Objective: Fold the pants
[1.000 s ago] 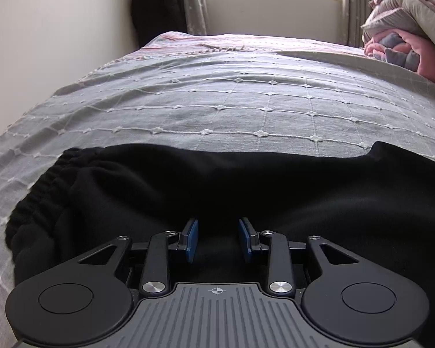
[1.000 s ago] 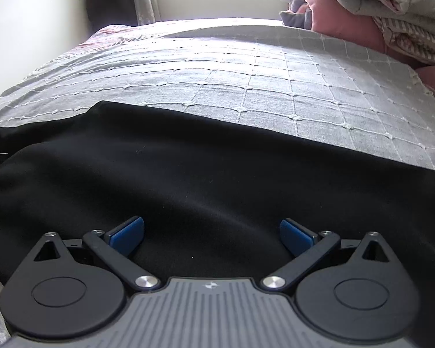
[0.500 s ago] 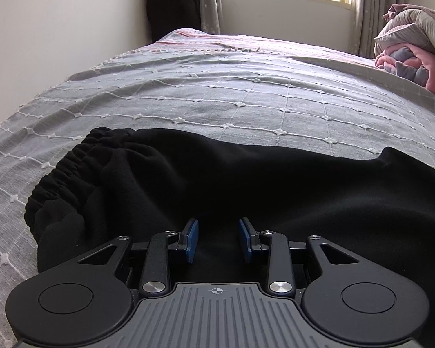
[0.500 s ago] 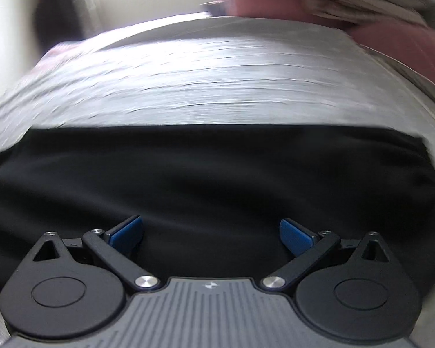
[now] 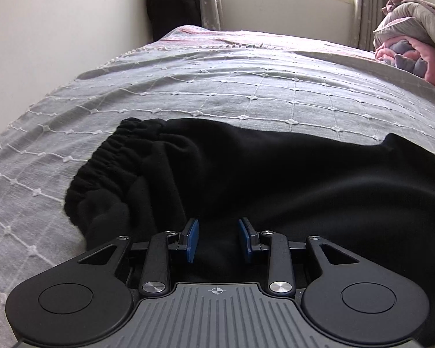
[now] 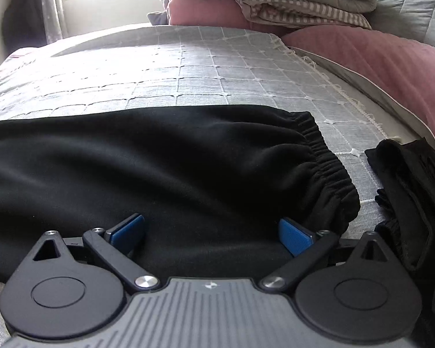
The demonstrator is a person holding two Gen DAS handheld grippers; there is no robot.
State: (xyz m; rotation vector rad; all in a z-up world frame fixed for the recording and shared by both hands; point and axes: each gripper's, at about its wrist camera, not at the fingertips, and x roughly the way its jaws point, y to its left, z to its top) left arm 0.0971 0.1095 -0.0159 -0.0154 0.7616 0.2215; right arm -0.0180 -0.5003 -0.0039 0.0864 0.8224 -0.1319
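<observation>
Black pants point(image 5: 275, 179) lie flat across the grey bed point(image 5: 217, 92). At their left end, the gathered cuffs point(image 5: 107, 159); left gripper point(image 5: 218, 239) over the cloth, jaws narrowly parted, gripping nothing visible. At the right end, the elastic waistband point(image 6: 324, 156); right gripper point(image 6: 211, 232) above it, jaws wide open, empty. Best to pinch both layers at the edge and lift evenly. Another dark garment point(image 6: 414, 203) lies just beside.

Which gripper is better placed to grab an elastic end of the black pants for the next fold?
Right, probably. The right gripper is wide open, one pad beside the gathered elastic band. The left gripper sits narrower over plain fabric.
</observation>
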